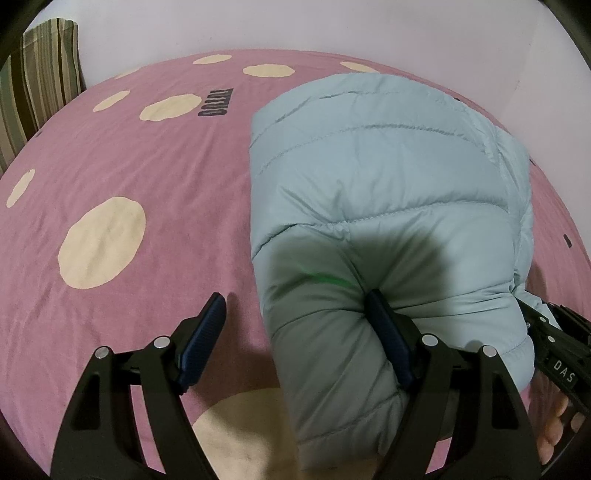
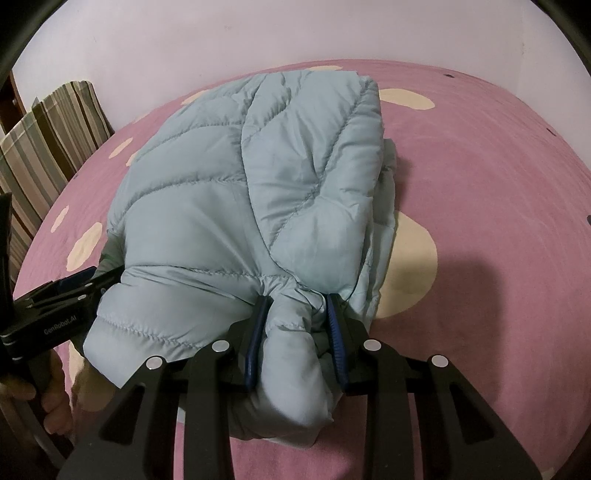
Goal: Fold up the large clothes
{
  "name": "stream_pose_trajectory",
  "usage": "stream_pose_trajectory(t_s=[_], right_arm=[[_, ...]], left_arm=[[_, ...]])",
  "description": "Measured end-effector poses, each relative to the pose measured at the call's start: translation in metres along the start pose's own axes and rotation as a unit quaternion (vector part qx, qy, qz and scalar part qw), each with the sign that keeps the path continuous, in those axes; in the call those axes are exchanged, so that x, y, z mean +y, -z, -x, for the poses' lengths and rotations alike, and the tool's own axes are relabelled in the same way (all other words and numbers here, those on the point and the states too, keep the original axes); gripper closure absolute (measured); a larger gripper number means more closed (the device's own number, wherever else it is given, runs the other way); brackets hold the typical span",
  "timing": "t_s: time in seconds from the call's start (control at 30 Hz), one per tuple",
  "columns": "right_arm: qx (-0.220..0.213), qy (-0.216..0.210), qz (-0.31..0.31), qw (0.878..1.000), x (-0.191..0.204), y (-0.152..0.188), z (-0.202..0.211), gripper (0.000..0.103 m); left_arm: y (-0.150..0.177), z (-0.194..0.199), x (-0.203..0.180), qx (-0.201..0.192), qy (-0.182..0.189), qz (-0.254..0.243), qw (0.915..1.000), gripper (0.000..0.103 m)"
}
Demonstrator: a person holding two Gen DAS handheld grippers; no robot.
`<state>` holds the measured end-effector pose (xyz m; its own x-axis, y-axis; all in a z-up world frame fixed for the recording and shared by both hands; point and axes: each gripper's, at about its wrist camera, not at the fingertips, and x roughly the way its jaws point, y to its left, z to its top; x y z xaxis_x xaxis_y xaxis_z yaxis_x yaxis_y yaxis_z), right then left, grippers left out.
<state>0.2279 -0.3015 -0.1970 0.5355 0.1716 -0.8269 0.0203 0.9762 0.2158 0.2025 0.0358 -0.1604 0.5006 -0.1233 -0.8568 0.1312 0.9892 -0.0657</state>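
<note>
A: Pink spotted bedsheet point(image 2: 498, 166); blue puffer jacket point(image 2: 229, 206) lies folded on it, long axis running away from both grippers.

B: Right gripper point(image 2: 297, 343) clamped on near hem; left gripper point(image 1: 295, 339) spread wide, one finger denting the jacket's near edge; right's nearer.

Left wrist view: low over the bed point(image 1: 122, 177), close, facing the far wall point(image 1: 332, 26), puffer jacket point(image 1: 369, 192) filling its right half. Right wrist view: same heading, jacket point(image 2: 229, 192) centred, very near. Shared: jacket, bed point(image 2: 480, 155), wall point(image 2: 258, 33), striped cushion point(image 1: 40, 85) point(image 2: 48, 136).
</note>
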Motion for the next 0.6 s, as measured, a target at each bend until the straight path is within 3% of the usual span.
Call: stream_pose_trajectory(t_s=[0.37, 0.47, 0.6], right_arm=[[0.003, -0.006, -0.005, 1.0, -0.001, -0.008, 0.011, 0.07], [0.0, -0.011, -0.008, 1.0, -0.004, -0.019, 0.024, 0.07], [-0.037, -0.013, -0.004, 0.999, -0.004, -0.045, 0.043, 0.07]], left_arm=[[-0.01, 0.018, 0.008, 0.007, 0.018, 0.011, 0.9998, 0.025], [-0.018, 0.037, 0.01, -0.016, 0.014, 0.004, 0.9998, 0.025], [-0.041, 0.048, 0.014, -0.04, 0.022, 0.007, 0.9989, 0.025]])
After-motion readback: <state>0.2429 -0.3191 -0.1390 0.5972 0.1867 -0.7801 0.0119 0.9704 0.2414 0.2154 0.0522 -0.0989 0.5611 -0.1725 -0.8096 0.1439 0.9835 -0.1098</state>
